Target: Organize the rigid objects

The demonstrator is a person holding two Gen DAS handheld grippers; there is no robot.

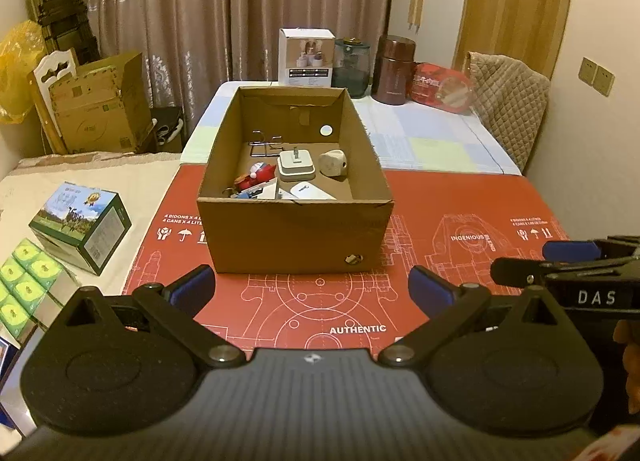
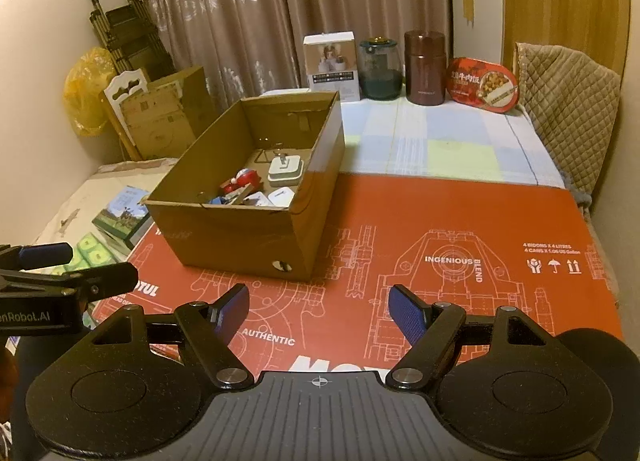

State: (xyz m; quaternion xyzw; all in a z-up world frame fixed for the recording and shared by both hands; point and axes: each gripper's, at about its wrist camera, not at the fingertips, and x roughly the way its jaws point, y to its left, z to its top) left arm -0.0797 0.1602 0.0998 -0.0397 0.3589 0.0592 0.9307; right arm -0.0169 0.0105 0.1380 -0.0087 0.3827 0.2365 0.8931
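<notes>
**Both grippers wide and empty before the filled cardboard box**

The left gripper (image 1: 312, 287) hovers low over the red printed mat (image 1: 460, 201) on the worktop, its blue-padded fingers (image 1: 192, 285) spread wide with nothing between them. The right gripper (image 2: 318, 311) does the same just beside it, fingers (image 2: 406, 315) wide apart and empty; in the left wrist view its tip shows at 3 o'clock, and in the right wrist view the left gripper's tip enters at 9 o'clock.

The open cardboard box (image 1: 294, 235) stands on the mat at 12 o'clock from the left gripper and at about 11 o'clock from the right one, well apart from both. Inside it lie the small rigid things: a white square device (image 1: 297, 165) near the middle, a beige rounded piece (image 1: 333, 165) at its 3 o'clock, a red and white toy (image 1: 258, 177) at its 8 o'clock, a white flat gadget (image 1: 310, 192) against the near wall, and a bent wire stand (image 1: 266, 143) toward the far wall.

Beyond the box, at the worktop's far edge on a checked cloth (image 2: 440, 145), stand a white carton (image 2: 330, 63), a dark green jar (image 2: 379, 69), a brown flask (image 2: 425, 67) and a red food tray (image 2: 482, 85). At 9 o'clock a green box (image 1: 82, 227) sits beside packs of green tissues (image 1: 26, 281).
</notes>
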